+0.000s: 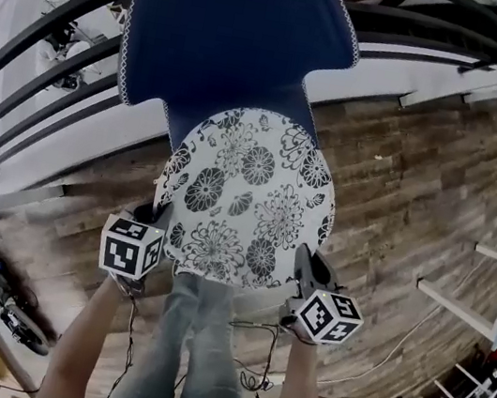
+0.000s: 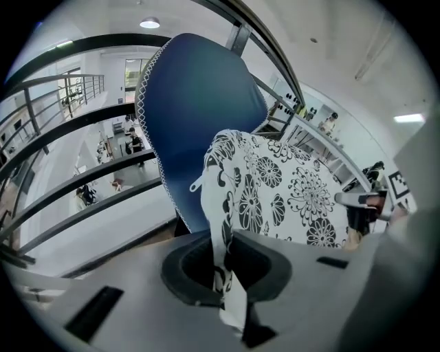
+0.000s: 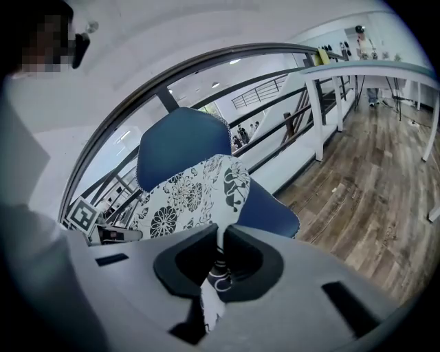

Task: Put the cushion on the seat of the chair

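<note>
A round white cushion (image 1: 249, 198) with black flower print hangs spread over the seat of a blue chair (image 1: 235, 34). My left gripper (image 1: 152, 219) is shut on the cushion's near left edge, and my right gripper (image 1: 305, 268) is shut on its near right edge. In the left gripper view the cushion (image 2: 275, 189) runs from the pinched fold between the jaws across to the right gripper (image 2: 361, 206), with the chair back (image 2: 199, 110) behind. In the right gripper view the cushion (image 3: 189, 196) rises from the jaws in front of the chair (image 3: 182, 148); the seat (image 3: 271, 210) shows beside it.
A dark metal railing (image 1: 53, 64) with a white ledge runs behind the chair. Wooden floor (image 1: 402, 192) lies to the right, where white table legs (image 1: 459, 302) stand. Cables (image 1: 246, 374) trail on the floor by the person's legs. Clutter (image 1: 4, 317) lies at the lower left.
</note>
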